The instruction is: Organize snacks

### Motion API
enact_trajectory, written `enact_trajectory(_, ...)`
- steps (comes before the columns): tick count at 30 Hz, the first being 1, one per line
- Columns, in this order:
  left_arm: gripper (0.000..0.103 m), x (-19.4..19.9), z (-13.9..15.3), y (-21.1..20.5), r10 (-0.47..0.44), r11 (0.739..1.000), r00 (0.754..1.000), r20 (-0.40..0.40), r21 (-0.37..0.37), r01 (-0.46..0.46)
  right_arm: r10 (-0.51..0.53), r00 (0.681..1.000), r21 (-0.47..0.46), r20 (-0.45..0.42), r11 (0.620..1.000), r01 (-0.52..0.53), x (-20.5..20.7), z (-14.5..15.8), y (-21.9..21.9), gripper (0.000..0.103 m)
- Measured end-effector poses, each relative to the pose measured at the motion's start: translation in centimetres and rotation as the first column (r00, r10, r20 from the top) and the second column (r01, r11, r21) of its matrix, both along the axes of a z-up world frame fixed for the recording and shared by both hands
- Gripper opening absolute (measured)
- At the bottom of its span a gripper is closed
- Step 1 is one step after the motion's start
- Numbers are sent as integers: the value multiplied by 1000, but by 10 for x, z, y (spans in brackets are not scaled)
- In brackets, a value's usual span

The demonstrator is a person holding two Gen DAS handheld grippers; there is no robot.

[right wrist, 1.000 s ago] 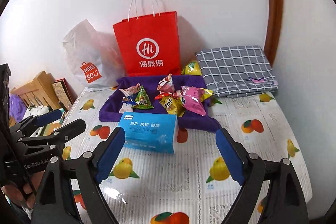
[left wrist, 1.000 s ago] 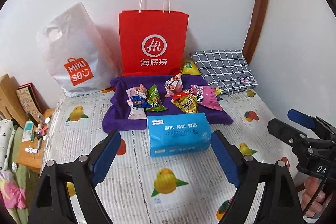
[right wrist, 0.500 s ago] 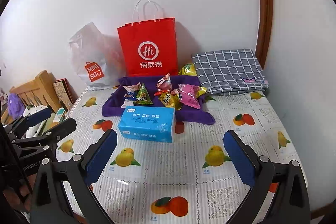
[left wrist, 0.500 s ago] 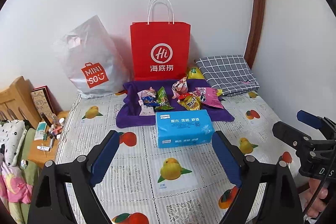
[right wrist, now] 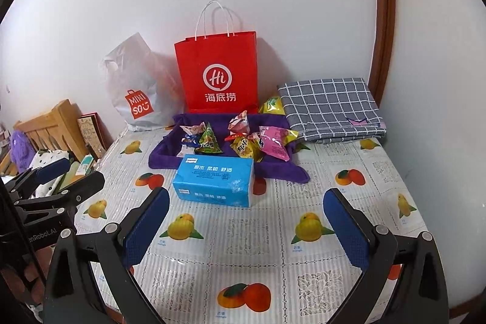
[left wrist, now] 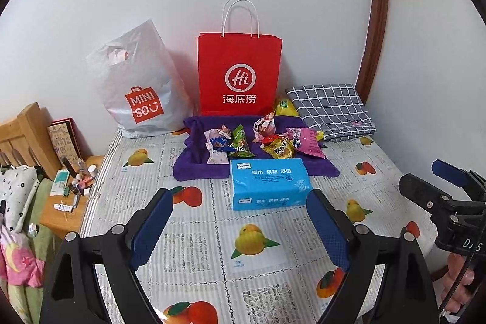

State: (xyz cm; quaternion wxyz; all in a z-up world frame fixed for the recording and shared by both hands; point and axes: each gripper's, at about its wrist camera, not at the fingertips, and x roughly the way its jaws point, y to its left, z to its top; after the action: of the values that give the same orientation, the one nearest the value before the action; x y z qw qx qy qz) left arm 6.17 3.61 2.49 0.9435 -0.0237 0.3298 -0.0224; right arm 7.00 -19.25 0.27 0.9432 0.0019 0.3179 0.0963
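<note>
The table [left wrist: 194, 248] with its fruit-print cover fills more of both views than it did 1 second ago: both claws have drawn back and risen, so the whole layout now shows. Against the wall stand the red paper bag [left wrist: 239, 75] and the white plastic bag [left wrist: 138, 87], with a folded checked cloth [left wrist: 331, 108] to the right. In front of the red bag lies the purple cloth [left wrist: 194, 163], and the snacks [left wrist: 261, 138] sit on it in 2 loose clusters, none moved over that second. The blue tissue pack [left wrist: 268, 182] rests just before the cloth's front edge. The left claw [left wrist: 240, 228] is spread wide and holds nothing; the right claw [right wrist: 246, 228] likewise gapes empty. This pull-back fits either a survey before sorting or a retreat after arranging.
</note>
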Motion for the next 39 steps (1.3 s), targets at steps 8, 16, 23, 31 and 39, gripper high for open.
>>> enact_trajectory(8, 89, 0, 0, 1, 2, 1000, 1000, -2, -2, -2, 4, 1000, -5, 12, 1000, -4, -6, 4, 3, 100)
enact_trajectory(16, 89, -1, 0, 0, -1, 1000, 1000, 0, 2, 1, 2, 1000, -3, 13, 1000, -2, -7, 4, 3, 100)
enact_trajectory(23, 89, -1, -1, 0, -3, 1000, 1000, -1, 0, 3, 1, 1000, 7, 12, 1000, -1, -8, 5, 1, 100)
enact_trajectory(31, 89, -1, -2, -1, -1, 1000, 1000, -3, -1, 1, 0, 1000, 5, 13, 1000, 0, -8, 5, 0, 100)
enact_trajectory(39, 89, 0, -3, -1, 0, 1000, 1000, -3, 0, 0, 1, 1000, 6, 12, 1000, -1, -8, 4, -1, 100)
